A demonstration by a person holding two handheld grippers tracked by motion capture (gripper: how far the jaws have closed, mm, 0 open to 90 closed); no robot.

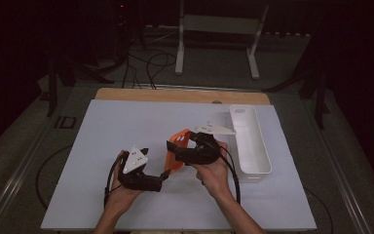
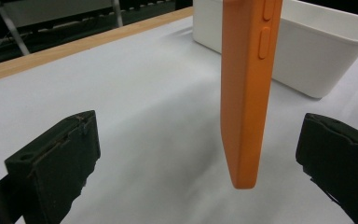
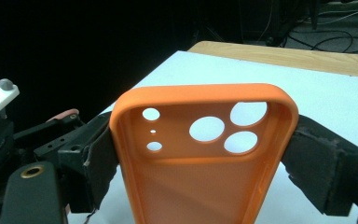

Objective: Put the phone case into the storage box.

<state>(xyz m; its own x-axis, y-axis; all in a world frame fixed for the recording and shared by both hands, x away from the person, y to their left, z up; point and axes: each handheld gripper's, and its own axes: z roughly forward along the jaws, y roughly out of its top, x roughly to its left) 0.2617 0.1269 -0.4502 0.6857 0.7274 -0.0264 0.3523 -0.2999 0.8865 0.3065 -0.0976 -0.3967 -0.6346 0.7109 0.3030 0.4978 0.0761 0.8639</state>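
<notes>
You find no legible text, label, brand, number or sign here: the orange phone case (image 3: 200, 163), the white bin (image 1: 251, 141) and the white table sheet (image 1: 126, 126) all present plain, unmarked surfaces to you.

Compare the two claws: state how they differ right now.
The right claw is shut on the orange phone case, its pads pressing the case's sides; the left claw is open, its pads apart from the case hanging between them. In the high view the right claw sits farther from the person. Both are black and hand-held.
</notes>
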